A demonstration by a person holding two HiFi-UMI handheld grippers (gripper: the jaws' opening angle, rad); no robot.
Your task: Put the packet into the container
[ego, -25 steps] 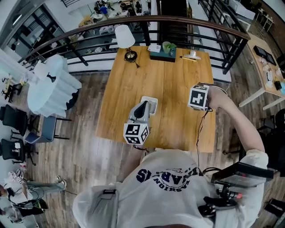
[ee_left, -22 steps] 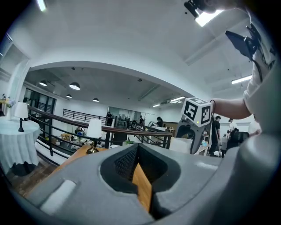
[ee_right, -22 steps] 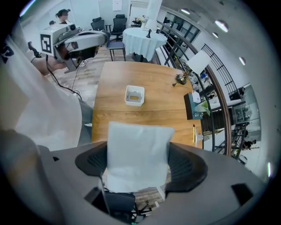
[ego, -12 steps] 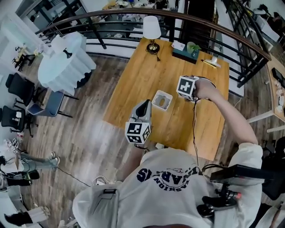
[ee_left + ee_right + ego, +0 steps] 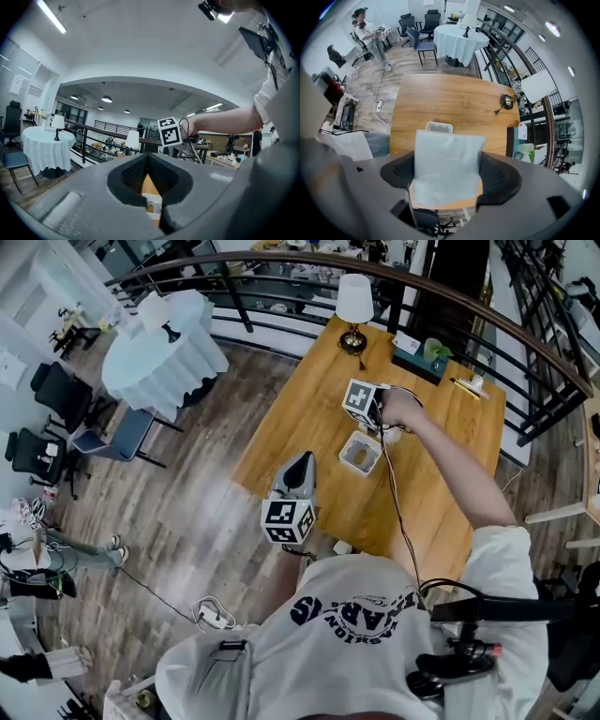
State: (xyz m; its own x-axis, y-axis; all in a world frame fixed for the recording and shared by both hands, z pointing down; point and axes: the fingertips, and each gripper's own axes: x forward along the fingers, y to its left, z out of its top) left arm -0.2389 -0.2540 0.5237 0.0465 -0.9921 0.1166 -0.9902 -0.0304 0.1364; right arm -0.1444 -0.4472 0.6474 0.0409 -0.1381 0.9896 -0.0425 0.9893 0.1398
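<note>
right hand-held gripper [image 5: 447,174]: packet [image 5: 447,157] clamped, pointed down over tabletop [image 5: 300,423] | container [image 5: 360,455]: near, apart | left hand-held gripper [image 5: 148,159]: jaws closed, nothing held

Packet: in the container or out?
Out. The right gripper holds the packet between its jaws above the wooden table; the white container sits on the table beyond it, apart.

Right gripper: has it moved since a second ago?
Yes. The right gripper, gripping the packet, moved from the right edge of the table leftward to just past the white container, lamp side.
</note>
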